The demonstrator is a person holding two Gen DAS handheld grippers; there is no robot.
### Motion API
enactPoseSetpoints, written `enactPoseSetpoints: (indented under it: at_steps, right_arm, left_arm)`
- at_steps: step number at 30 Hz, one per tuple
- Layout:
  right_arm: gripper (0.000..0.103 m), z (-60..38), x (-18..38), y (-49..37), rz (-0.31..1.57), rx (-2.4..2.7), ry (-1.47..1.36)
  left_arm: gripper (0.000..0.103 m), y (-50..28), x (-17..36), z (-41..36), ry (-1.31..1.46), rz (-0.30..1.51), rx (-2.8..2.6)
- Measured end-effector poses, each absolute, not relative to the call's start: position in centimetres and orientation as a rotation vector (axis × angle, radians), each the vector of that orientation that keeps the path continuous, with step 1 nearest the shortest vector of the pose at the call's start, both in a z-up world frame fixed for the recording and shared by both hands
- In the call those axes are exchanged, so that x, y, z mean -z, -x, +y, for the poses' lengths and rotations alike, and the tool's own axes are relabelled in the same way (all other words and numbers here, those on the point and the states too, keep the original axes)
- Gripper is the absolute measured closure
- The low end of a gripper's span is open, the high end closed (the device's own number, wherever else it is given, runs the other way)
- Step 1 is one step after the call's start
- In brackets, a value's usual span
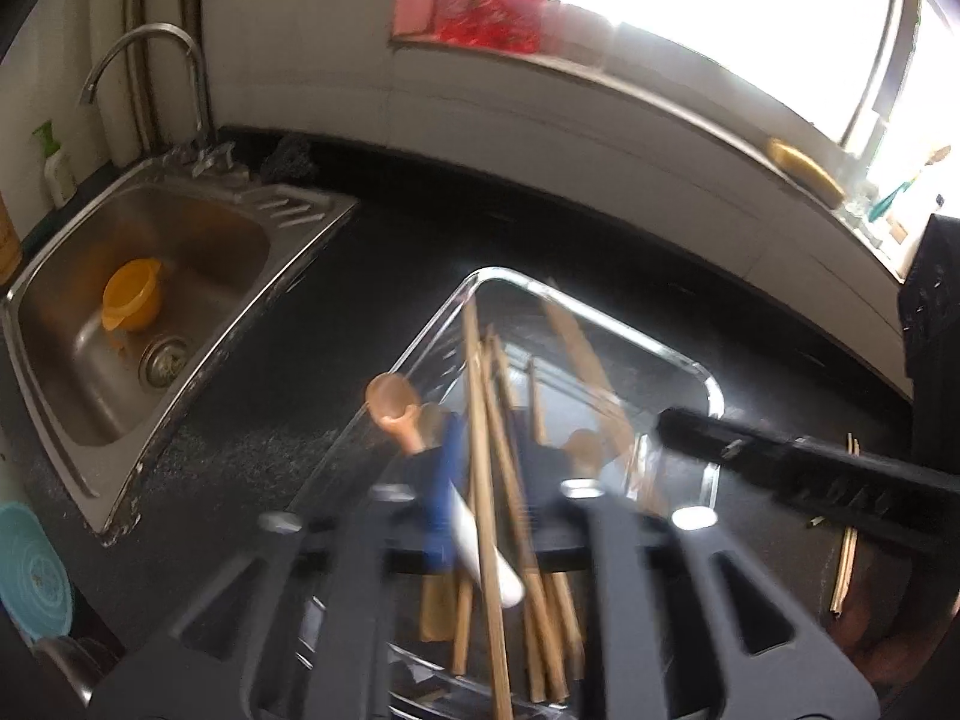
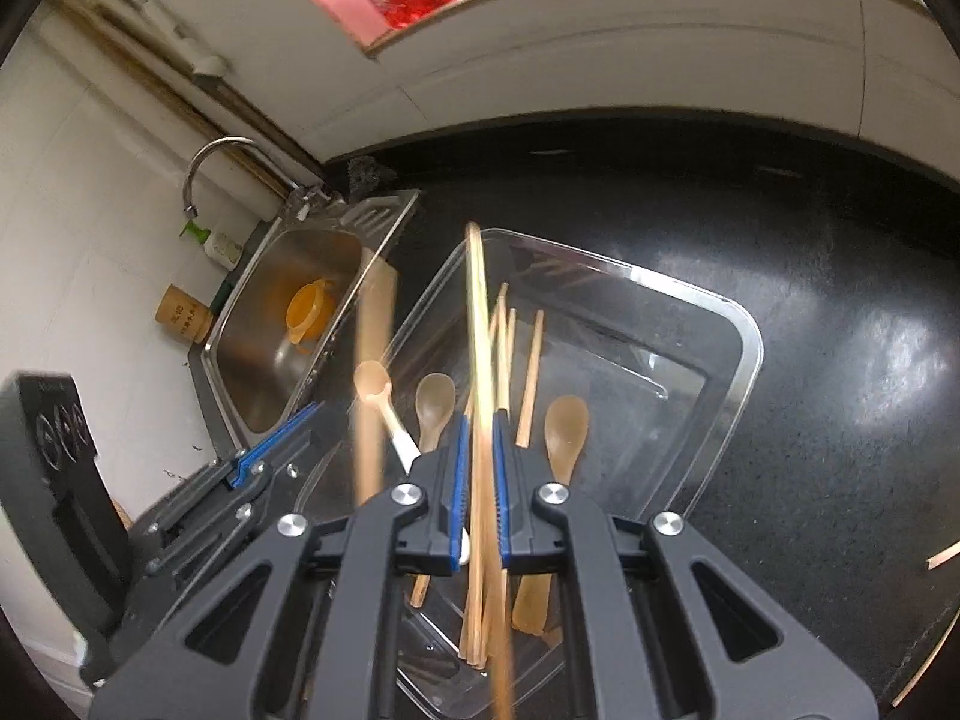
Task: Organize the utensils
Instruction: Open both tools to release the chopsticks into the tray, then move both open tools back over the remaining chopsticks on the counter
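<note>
One clear tray (image 2: 744, 324) holds three spoons (image 2: 567, 426) and several blurred chopsticks (image 2: 531, 372). Right gripper (image 2: 478, 462), jaws narrowly apart around one loose chopstick (image 2: 480, 360); left gripper (image 1: 480, 480) stands parted.

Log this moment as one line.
left gripper: open | right gripper: open, chopsticks between jaws | clear tray: holds chopsticks, spoons

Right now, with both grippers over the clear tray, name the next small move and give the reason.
Probably lift the right gripper clear. Its jaws stand apart, and the chopsticks between the pads look blurred, as if falling into the clear tray among the spoons. The left gripper also stands apart over the tray. More chopsticks lie on the counter.
</note>
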State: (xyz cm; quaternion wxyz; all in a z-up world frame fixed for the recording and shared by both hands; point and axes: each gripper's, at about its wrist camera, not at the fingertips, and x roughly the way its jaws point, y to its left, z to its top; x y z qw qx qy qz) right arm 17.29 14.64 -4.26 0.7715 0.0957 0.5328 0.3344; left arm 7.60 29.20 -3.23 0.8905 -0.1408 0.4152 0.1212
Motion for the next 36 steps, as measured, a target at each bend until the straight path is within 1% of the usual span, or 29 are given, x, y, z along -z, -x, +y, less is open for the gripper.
enactPoseSetpoints:
  at_steps: [1,2,4,5,6,8,10,18,26,31,33,36]
  right_arm:
    - [0.053,14.0,3.9,-17.6,1.139,-0.718,-0.226]
    - [0.026,13.5,3.4,-17.6,1.109,-0.707,-0.23]
    - [0.025,12.3,2.2,-17.5,1.051,-0.69,-0.221]
    - [0.025,11.6,1.9,-17.5,1.052,-0.695,-0.23]
    - [0.025,11.0,1.7,-17.4,1.049,-0.69,-0.235]
    - [0.025,10.0,1.5,-17.0,1.039,-0.68,-0.228]
    - [0.023,9.2,1.6,-16.4,1.045,-0.673,-0.218]
    - [0.023,6.4,1.9,-14.2,1.048,-0.635,-0.21]
    - [0.022,1.4,0.8,-12.1,1.012,-0.589,-0.226]
    - [0.02,-1.7,-0.2,-10.6,0.97,-0.555,-0.202]
    - [0.02,-3.5,-0.5,-10.0,0.947,-0.527,-0.195]
    - [0.02,-7.5,-0.6,-9.2,0.921,-0.451,-0.184]
  left_arm:
    - [0.027,-7.3,3.1,29.4,0.297,0.847,-0.262]
    - [0.015,-6.8,2.8,29.6,0.295,0.821,-0.274]
    - [0.015,-6.1,2.3,30.1,0.295,0.804,-0.294]
    - [0.015,-5.8,2.2,30.3,0.302,0.799,-0.299]
    - [0.012,-5.5,2.1,30.7,0.313,0.795,-0.308]
    - [0.01,-4.9,2.1,30.9,0.318,0.789,-0.312]
    - [0.009,-4.5,2.2,30.8,0.311,0.794,-0.317]
    - [0.009,-3.3,1.3,28.7,0.281,0.783,-0.282]
    - [0.009,-2.8,0.2,24.5,0.228,0.768,-0.224]
    - [0.008,-3.0,-0.3,21.3,0.184,0.765,-0.177]
    - [0.008,-3.4,-0.4,19.6,0.165,0.761,-0.141]
    - [0.008,-4.9,0.0,14.9,0.088,0.756,-0.038]
